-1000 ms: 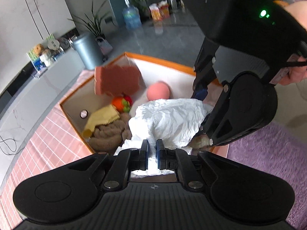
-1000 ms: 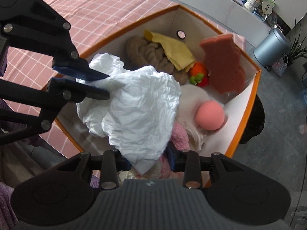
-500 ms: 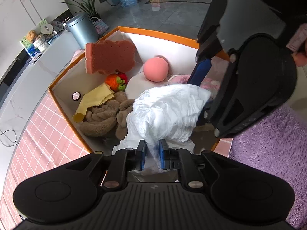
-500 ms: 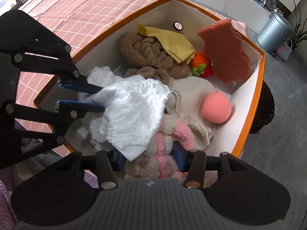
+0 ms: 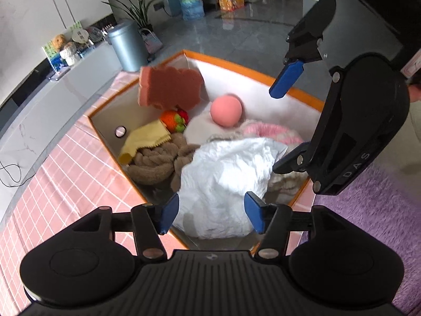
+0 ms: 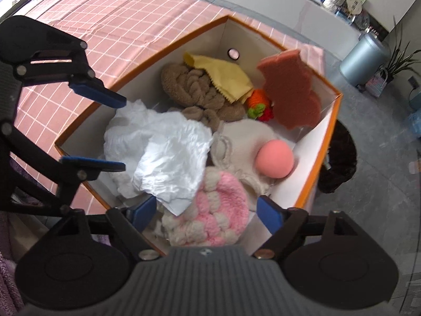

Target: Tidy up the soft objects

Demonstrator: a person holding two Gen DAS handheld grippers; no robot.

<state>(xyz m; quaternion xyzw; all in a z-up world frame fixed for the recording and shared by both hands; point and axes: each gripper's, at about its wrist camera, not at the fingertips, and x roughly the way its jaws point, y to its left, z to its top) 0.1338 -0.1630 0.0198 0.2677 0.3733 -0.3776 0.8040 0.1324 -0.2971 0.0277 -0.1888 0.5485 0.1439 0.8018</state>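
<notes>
The white cloth (image 6: 160,155) lies crumpled in the box (image 6: 326,142), at the corner nearest both grippers, and nothing holds it. It rests partly on the brown braid (image 6: 194,89) and partly on the pink-and-white knit (image 6: 221,205).

The left gripper (image 5: 211,213) hangs over the near end of the box. Its jaws have just been opening and now stand wide, with the cloth below and between the blue pads (image 5: 169,209) but clear of them. The right gripper (image 6: 206,210) stands over the same corner. Its jaws have likewise just been opening and are spread wide, with the knit and a tip of the cloth under the gap and neither pad pressing on anything.

Deeper in the box, the yellow cloth (image 6: 223,76) drapes over the braid toward the far corner. The red sponge (image 6: 289,94) leans upright against the far wall. The crochet fruit (image 6: 259,105) sits at the sponge's foot, between it and the braid. The pink ball (image 6: 275,158) rests on a cream knit (image 6: 242,142) beside the long side wall.

The box stands on a pink checked tablecloth (image 6: 105,26). A purple rug (image 5: 368,205) lies beyond the box's near end.
</notes>
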